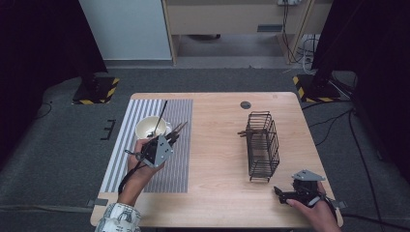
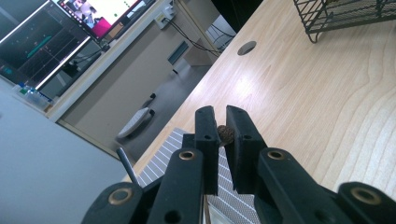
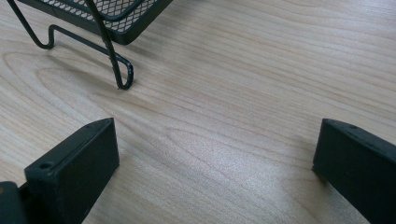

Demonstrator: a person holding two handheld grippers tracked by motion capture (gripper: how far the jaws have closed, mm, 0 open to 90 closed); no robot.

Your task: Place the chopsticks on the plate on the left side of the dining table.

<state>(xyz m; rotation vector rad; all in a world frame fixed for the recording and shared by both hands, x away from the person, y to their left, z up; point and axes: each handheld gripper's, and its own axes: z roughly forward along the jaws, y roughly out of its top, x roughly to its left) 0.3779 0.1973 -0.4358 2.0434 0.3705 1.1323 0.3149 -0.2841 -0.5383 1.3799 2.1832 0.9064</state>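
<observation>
Over the striped mat (image 1: 171,169), beside the cream bowl (image 1: 151,127), the left gripper (image 2: 222,122) is clamped on what looks like a brown chopstick end (image 2: 226,134) (dark sticks jut from its jaws in the high view). At the table's (image 1: 217,145) near right corner, the right gripper (image 3: 215,163) rests with jaws wide apart, just short of the wire basket (image 1: 263,145).

table (image 1: 217,145): light wood top, with a small round dark hole (image 1: 245,104) near its far edge
wire rack (image 1: 263,145): black metal, it stands on the right half of the table; some brown sticks lie across its top part
floor (image 1: 58,140): grey carpet all around the table
stand bases (image 1: 96,90): two, with yellow and black stripes, on the floor behind the far table corners
monitor (image 2: 42,37): in the left gripper view, switched on, in the background
cables (image 1: 338,121): dark, on the floor at the right side
</observation>
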